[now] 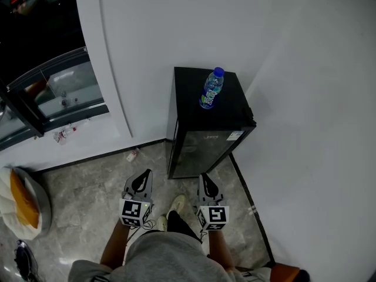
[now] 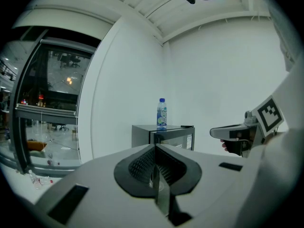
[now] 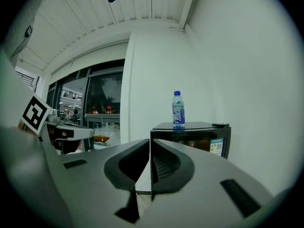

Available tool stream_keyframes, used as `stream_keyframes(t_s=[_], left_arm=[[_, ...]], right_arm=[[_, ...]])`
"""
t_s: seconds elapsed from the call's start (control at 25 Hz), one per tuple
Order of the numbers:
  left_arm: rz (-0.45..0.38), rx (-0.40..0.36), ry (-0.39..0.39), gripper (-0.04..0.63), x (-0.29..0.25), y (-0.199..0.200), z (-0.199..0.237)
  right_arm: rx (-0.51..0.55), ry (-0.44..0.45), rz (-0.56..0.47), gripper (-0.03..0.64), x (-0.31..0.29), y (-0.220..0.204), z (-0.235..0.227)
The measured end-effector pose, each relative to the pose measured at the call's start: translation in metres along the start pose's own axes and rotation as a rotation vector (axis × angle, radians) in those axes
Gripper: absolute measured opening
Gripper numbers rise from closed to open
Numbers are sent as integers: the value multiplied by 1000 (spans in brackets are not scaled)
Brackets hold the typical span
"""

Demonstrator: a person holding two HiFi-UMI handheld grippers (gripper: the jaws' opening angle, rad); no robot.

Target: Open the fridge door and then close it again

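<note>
Black and glass-fronted, the fridge [image 1: 205,128] stands in a corner of white walls [image 1: 305,98] on a grey marbled floor [image 1: 88,204]. Its door [image 1: 202,151] is closed and sits flush with the body, facing the person. A small pale sticker [image 1: 235,136] sits at the door's upper corner, on the side nearest the side wall. On the fridge's top stands 1 clear water bottle [image 1: 212,89], upright, with a blue cap and a green-and-blue label, roughly midway across the top.

The 2 grippers are held in front of the fridge, both aimed at it and both clear of it. The left gripper [image 1: 145,175] is just off the door's left edge. Its jaws are pressed fully together, with nothing between them. The right gripper [image 1: 204,176] faces the door's middle. Its jaws stand a thin slit apart, and only the fridge's front and the floor show through the gap. Neither gripper touches the door.

The person's pale shoes [image 1: 176,207] rest on the floor in front of the fridge, between the 2 grippers. To the left of the fridge, past a white wall panel, is a dark-framed window [image 1: 53,93]. A small scrap of litter [image 1: 133,155] lies by the skirting near the fridge's left side. Much farther left of the fridge sits a white bundle with an orange patch [image 1: 20,201].
</note>
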State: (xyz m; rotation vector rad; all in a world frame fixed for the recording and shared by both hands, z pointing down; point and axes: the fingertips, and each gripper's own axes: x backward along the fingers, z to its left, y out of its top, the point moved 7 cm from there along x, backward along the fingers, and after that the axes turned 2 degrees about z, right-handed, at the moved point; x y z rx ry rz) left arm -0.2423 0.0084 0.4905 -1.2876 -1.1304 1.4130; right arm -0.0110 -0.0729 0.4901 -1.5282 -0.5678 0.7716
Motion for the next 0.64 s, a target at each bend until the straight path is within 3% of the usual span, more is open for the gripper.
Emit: stream_keyframes(t_s=[0.64], left_arm=[[1,5,1,6,-5,0,-4]], right_arm=[[-5,3,8,41,1,-1,-7]])
